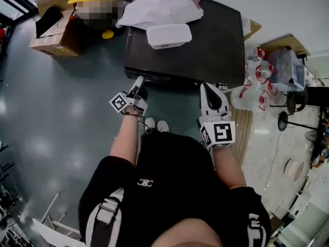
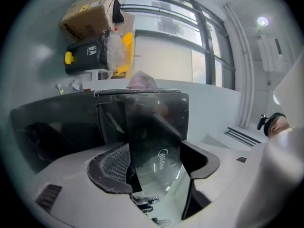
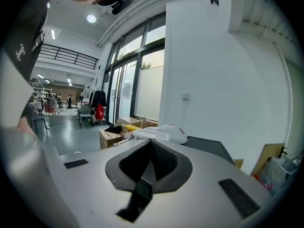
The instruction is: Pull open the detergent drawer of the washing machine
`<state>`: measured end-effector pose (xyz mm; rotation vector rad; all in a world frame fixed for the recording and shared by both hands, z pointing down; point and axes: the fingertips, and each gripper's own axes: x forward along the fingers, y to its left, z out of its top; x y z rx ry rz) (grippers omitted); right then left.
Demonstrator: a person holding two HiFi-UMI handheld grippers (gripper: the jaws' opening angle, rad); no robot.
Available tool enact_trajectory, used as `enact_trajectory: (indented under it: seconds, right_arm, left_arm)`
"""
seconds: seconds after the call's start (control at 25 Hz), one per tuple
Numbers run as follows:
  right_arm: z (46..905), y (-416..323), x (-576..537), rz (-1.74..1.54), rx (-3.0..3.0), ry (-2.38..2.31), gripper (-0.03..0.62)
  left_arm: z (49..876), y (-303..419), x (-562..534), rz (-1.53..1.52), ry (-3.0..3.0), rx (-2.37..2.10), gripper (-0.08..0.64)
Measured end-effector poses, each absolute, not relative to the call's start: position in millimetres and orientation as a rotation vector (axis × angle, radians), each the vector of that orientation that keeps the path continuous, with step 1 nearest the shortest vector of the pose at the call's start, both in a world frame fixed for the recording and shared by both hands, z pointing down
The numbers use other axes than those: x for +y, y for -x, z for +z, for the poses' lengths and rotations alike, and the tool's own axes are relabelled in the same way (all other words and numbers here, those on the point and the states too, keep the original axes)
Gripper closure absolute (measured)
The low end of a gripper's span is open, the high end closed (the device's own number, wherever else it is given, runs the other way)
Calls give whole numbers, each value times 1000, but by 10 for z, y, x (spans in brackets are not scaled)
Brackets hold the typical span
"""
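The left gripper [image 2: 156,169] has its jaws set on either side of the glossy drawer [image 2: 156,127] front and seemingly clamped on it, at the top left corner of the washing machine [image 1: 211,40], which suits a straight pull. The right gripper [image 3: 151,163] is closed and empty, held idle near the machine's right front.

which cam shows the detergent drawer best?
Left gripper view: the detergent drawer front, logo included, sits between the left claw pads. Head view shows only the washer top edge there; right gripper view misses it.
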<state>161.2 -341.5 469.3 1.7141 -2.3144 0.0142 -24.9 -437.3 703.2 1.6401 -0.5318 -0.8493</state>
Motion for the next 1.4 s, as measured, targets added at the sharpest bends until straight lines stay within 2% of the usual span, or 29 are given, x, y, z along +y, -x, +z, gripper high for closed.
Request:
enact_trajectory:
  seconds: [0.08, 0.28, 0.52, 1.0, 1.4]
  right_arm:
    - [4708, -1616, -3399, 25, -2314, -1709, 591]
    - [4748, -1623, -3328, 67, -2327, -1693, 591]
    - [4787, -1648, -3275, 101, -2345, -1694, 591]
    - [4744, -1546, -3182, 127, -2400, -1637, 591]
    - [4801, -1125, -3071, 122, -2499, -1520, 591]
  left_arm:
    - [7055, 252, -4376, -880, -1646, -494, 236]
    - [7131, 299, -4361, -953, -1659, -412, 307]
    - [7140, 277, -4334, -962, -1683, -440, 335]
    - [7120, 381, -3803, -907, -1684, -403, 341]
    - [7180, 499, -3231, -866, -1692, -416, 341]
